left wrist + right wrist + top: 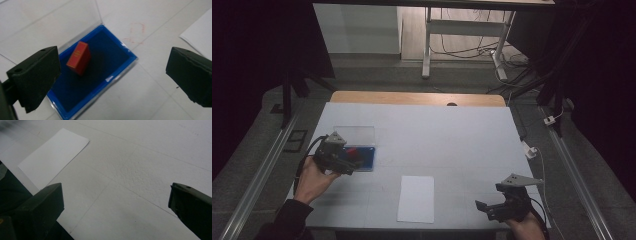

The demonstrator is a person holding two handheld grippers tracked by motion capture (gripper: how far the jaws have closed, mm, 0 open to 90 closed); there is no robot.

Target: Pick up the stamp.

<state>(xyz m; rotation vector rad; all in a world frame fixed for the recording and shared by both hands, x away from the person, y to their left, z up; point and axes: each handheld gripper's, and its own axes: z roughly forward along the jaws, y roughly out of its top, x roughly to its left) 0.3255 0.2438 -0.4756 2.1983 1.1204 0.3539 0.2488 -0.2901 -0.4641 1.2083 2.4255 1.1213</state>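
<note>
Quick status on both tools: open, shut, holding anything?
Left tool: open, empty, poised over the red stamp in the blue ink pad.
Right tool: open, empty, above the table near the paper.

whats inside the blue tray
A red block sits tilted on the dark blue pad of the blue tray, whose clear lid is open. The pad under the block is covered.

We see small gold markings on the red block [78,58] at frame centre-left, too tiny to read.
</note>
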